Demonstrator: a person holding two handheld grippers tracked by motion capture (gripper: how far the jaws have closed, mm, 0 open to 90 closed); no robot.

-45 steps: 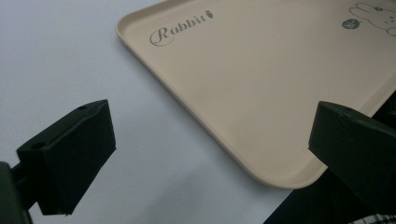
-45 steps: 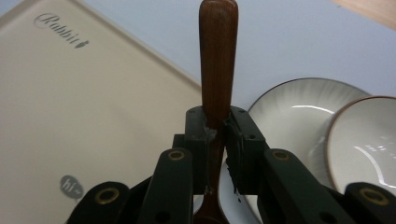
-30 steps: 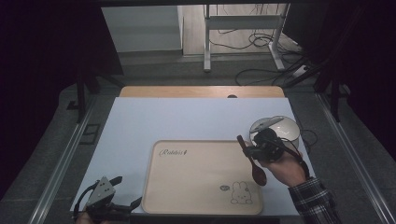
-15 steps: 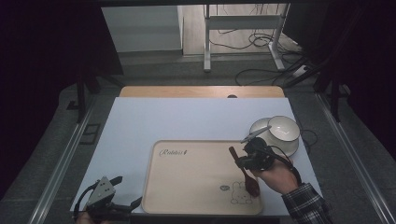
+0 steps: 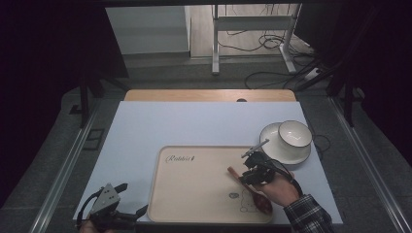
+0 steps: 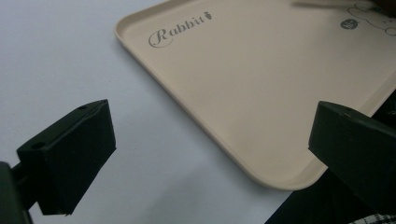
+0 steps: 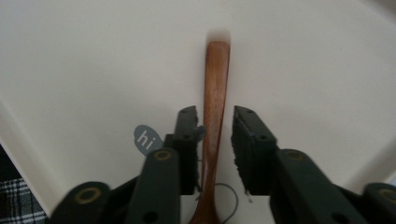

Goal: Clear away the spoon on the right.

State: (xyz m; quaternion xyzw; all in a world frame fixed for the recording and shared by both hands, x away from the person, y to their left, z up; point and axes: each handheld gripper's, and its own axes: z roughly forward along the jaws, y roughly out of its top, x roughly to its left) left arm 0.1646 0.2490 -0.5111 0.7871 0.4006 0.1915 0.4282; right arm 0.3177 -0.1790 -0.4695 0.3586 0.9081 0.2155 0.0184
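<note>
Wooden spoon (image 7: 214,116) lies on the beige tray (image 5: 194,194), handle between the right gripper (image 7: 214,119) jaws, which have just been opening; a gap shows at one pad. Risk: pulling away while the other pad drags could skid the spoon (tray looks slick). Left gripper (image 6: 210,154) sits wide open, empty, at the tray's near corner. Versus a second ago: spoon and right gripper were up beside the bowl (image 5: 294,134), now down on the tray.

Your right claw (image 5: 248,167) sits lower right of centre in the high view, tilted down and pointing up-left, your hand (image 5: 278,190) and plaid sleeve (image 5: 311,218) trailing toward the bottom edge. Its jaws have just been opening; a narrow gap shows between the pads. Your left claw (image 5: 132,200) rests at the lower left, jaws spread wide, pointing right.
</note>
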